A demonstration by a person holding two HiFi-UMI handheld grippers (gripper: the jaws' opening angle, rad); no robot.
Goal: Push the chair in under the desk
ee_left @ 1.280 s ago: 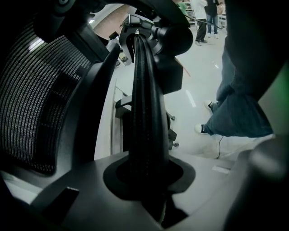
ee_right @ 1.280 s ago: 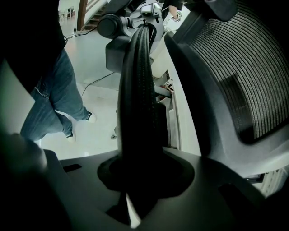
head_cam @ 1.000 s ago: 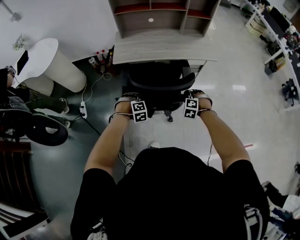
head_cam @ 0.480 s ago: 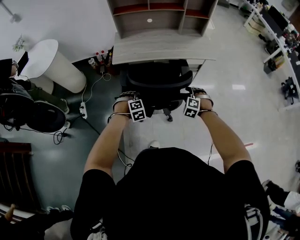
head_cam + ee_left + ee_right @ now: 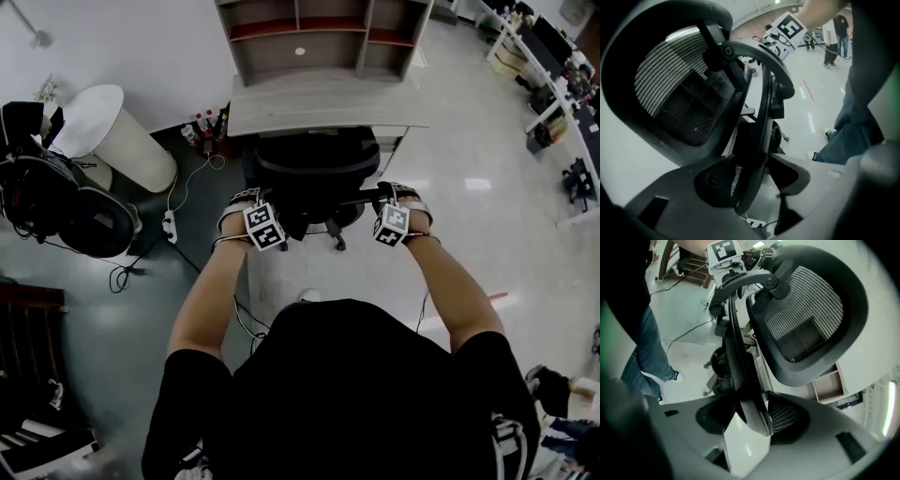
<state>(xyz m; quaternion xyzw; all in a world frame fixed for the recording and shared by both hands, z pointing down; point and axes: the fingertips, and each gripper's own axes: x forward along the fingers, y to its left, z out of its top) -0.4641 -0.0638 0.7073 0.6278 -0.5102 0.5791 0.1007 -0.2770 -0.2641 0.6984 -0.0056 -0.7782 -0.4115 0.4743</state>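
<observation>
Against the far wall, found the desk point(image 5: 328, 98), with shelves point(image 5: 323, 33) above and its front edge toward the camera. Saw the chair point(image 5: 309, 192) tucked at that front edge, with the seat out of sight under the top, the back point(image 5: 314, 150) just short of the edge, and part of the base point(image 5: 333, 234) poking out on the near side. Judged the push as good as done.

Had the left claw point(image 5: 248, 199) at the left side of the back and the right claw point(image 5: 401, 197) at the right side, both aimed forward and down. Had just been opening both, so found each set of jaws spread apart. Kept the rim point(image 5: 761, 117) of the back running between the left jaws, with the pads off it; found the same rim between the right jaws, likewise not squeezed. Against the pictures from a second before, saw the cubes point(image 5: 265, 227) tipped over further and the chair unmoved. Read that as letting go after the shove. Needed only to draw both claws off the rim without dragging the chair out again.
</observation>
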